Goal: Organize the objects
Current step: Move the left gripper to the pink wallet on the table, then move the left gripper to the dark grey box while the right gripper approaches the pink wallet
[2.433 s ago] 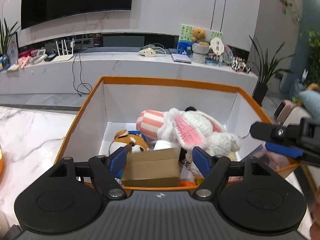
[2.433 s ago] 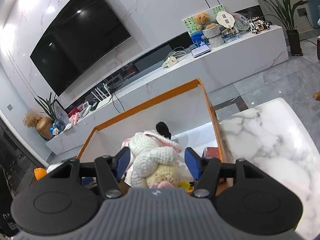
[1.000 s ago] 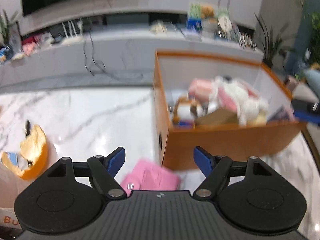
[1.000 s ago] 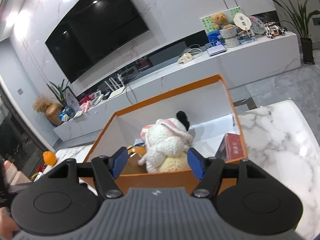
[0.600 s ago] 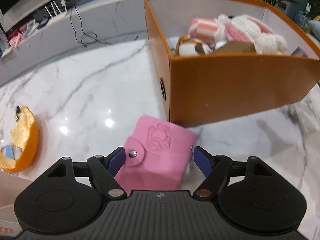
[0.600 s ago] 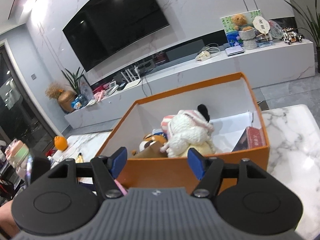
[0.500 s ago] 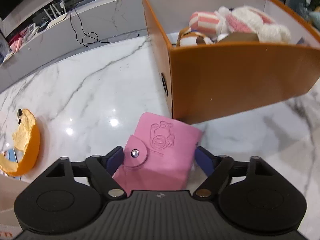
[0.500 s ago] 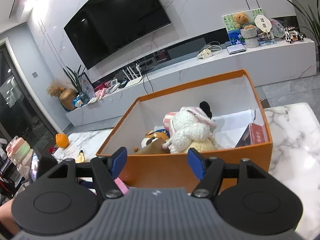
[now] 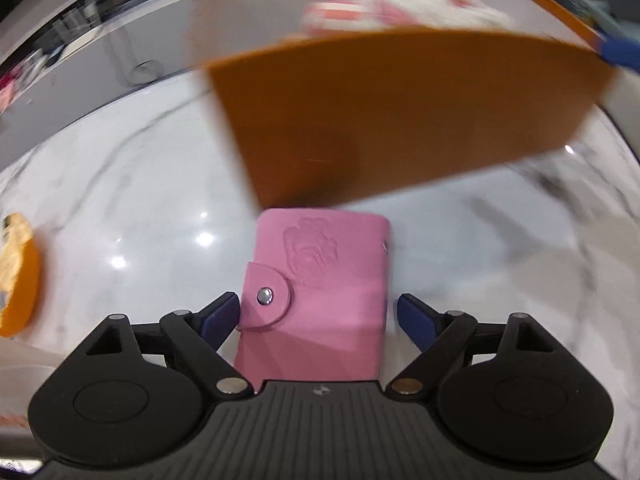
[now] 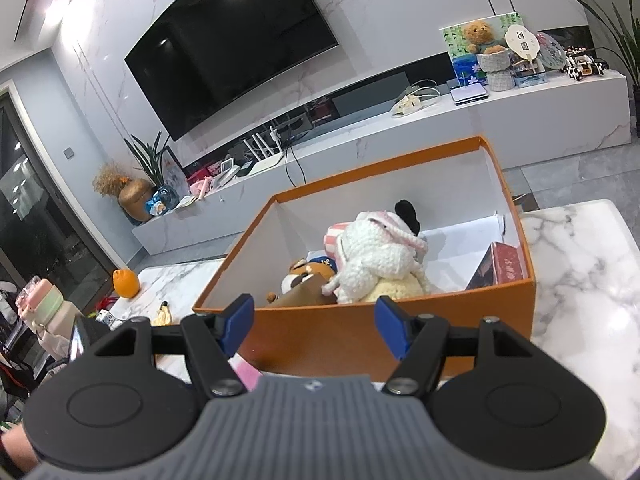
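Observation:
A pink snap wallet [image 9: 320,280] lies flat on the marble table [image 9: 120,200], just in front of the orange box [image 9: 400,120]. My left gripper [image 9: 318,306] points steeply down over it; its jaws are opening, the wallet lies between them and the pads do not press on it. My right gripper [image 10: 314,312] hangs open before the orange box's near wall [image 10: 360,336] with nothing between its fingers. The box holds a white knitted plush [image 10: 376,260], other soft toys and a red packet [image 10: 506,266]. A corner of the wallet [image 10: 246,374] shows below.
An orange peel [image 9: 18,276] lies at the table's left side. A whole orange [image 10: 126,282] and a pastel bottle [image 10: 40,304] stand further left. Behind the table runs a long white TV console [image 10: 440,120].
My left gripper left the small cardboard box in the orange box, swung left and sank toward the pink wallet, and its jaws widened around it. The right gripper drew back a little.

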{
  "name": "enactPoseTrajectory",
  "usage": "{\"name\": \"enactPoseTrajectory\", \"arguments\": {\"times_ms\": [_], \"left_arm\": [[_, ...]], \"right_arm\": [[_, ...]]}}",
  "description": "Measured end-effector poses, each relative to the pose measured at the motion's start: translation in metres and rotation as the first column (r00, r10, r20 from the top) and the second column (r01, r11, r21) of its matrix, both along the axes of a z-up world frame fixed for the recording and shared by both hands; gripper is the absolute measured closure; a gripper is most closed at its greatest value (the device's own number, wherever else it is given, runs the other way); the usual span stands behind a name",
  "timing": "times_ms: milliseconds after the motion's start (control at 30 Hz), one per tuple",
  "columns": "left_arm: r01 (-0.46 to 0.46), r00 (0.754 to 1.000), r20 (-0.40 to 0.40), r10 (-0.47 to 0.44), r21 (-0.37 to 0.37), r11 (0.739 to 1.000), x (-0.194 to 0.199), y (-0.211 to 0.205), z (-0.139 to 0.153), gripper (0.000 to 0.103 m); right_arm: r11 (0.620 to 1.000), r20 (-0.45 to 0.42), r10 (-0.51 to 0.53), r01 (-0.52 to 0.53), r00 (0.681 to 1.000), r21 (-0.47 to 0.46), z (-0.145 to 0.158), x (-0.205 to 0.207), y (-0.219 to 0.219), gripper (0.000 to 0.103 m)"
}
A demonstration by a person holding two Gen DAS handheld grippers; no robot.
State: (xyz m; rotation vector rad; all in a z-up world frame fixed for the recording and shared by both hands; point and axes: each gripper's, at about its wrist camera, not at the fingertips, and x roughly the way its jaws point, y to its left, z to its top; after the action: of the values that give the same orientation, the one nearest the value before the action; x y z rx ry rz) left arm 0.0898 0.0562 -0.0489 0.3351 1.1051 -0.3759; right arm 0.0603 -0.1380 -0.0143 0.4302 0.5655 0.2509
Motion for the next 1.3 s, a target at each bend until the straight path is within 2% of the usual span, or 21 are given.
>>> {"name": "enactPoseTrajectory", "arguments": {"times_ms": [100, 233, 300, 333, 367, 467, 600, 667, 767, 833, 967, 1000, 1033, 1167, 1233, 1300], "left_arm": [[0.087, 0.996, 0.0, -0.087, -0.009, 0.996, -0.025, -0.034, 0.001, 0.002], [0.19, 0.982, -0.007, -0.191, -0.077, 0.979, -0.049, -0.068, 0.005, 0.003], [0.215, 0.976, -0.002, -0.216, -0.096, 0.972, -0.056, -0.074, 0.01, 0.008], [0.223, 0.974, 0.0, -0.224, -0.093, 0.97, -0.057, -0.073, 0.013, 0.015], [0.222, 0.975, 0.001, -0.223, -0.089, 0.971, -0.056, -0.069, 0.017, 0.014], [0.151, 0.987, 0.061, -0.147, -0.064, 0.986, -0.051, -0.042, 0.031, 0.014], [-0.031, 0.991, 0.134, 0.03, 0.0, 1.0, -0.052, 0.01, 0.041, 0.014], [-0.137, 0.97, 0.205, 0.129, 0.023, 0.99, -0.065, 0.029, 0.043, 0.014], [-0.292, 0.907, 0.32, 0.275, 0.003, 0.957, -0.084, 0.051, 0.048, 0.013], [-0.315, 0.882, 0.361, 0.304, -0.028, 0.949, -0.093, 0.057, 0.048, 0.012], [-0.348, 0.848, 0.441, 0.294, 0.045, 0.936, -0.085, 0.055, 0.044, 0.011], [-0.356, 0.845, 0.446, 0.294, 0.06, 0.933, -0.082, 0.054, 0.041, 0.01], [-0.354, 0.853, 0.431, 0.293, 0.067, 0.933, -0.077, 0.054, 0.038, 0.01], [-0.361, 0.897, 0.3, 0.325, 0.071, 0.93, -0.056, 0.058, 0.019, 0.01], [-0.402, 0.887, 0.274, 0.371, 0.066, 0.913, -0.053, 0.062, 0.014, 0.006], [-0.42, 0.881, 0.227, 0.415, -0.029, 0.907, -0.051, 0.069, 0.023, 0.006]], "right_arm": [[1.0, -0.002, -0.003, 0.003, 1.0, -0.001, 0.001, -0.001, 0.0, 0.034], [1.0, -0.012, -0.009, 0.009, 1.0, -0.011, 0.001, -0.002, -0.002, 0.034], [1.0, -0.015, -0.012, 0.012, 1.0, -0.015, 0.0, -0.002, -0.004, 0.034], [1.0, -0.015, -0.014, 0.014, 1.0, -0.017, 0.0, -0.002, -0.005, 0.034], [1.0, -0.016, -0.017, 0.017, 1.0, -0.017, 0.001, -0.003, -0.006, 0.034], [1.0, -0.016, -0.019, 0.019, 1.0, -0.012, 0.002, -0.004, -0.008, 0.034], [1.0, -0.018, -0.014, 0.014, 1.0, -0.01, 0.003, -0.005, -0.009, 0.034], [1.0, -0.02, -0.007, 0.007, 1.0, -0.011, 0.003, -0.004, -0.008, 0.034], [1.0, -0.02, -0.001, 0.001, 1.0, -0.012, 0.003, -0.004, -0.005, 0.034], [1.0, -0.022, 0.003, -0.003, 1.0, -0.01, 0.002, -0.004, -0.002, 0.034], [1.0, -0.023, 0.015, -0.015, 1.0, -0.014, 0.001, -0.005, 0.004, 0.034], [1.0, -0.024, 0.02, -0.02, 0.999, -0.017, 0.0, -0.005, 0.006, 0.034], [1.0, -0.025, 0.024, -0.025, 0.999, -0.018, 0.0, -0.005, 0.007, 0.034], [0.999, -0.027, 0.028, -0.028, 0.999, -0.017, -0.002, -0.004, 0.008, 0.034], [1.0, -0.026, 0.024, -0.025, 0.999, -0.012, -0.001, -0.005, 0.005, 0.034], [1.0, -0.023, 0.019, -0.02, 1.0, -0.01, 0.0, -0.005, 0.003, 0.033]]}}
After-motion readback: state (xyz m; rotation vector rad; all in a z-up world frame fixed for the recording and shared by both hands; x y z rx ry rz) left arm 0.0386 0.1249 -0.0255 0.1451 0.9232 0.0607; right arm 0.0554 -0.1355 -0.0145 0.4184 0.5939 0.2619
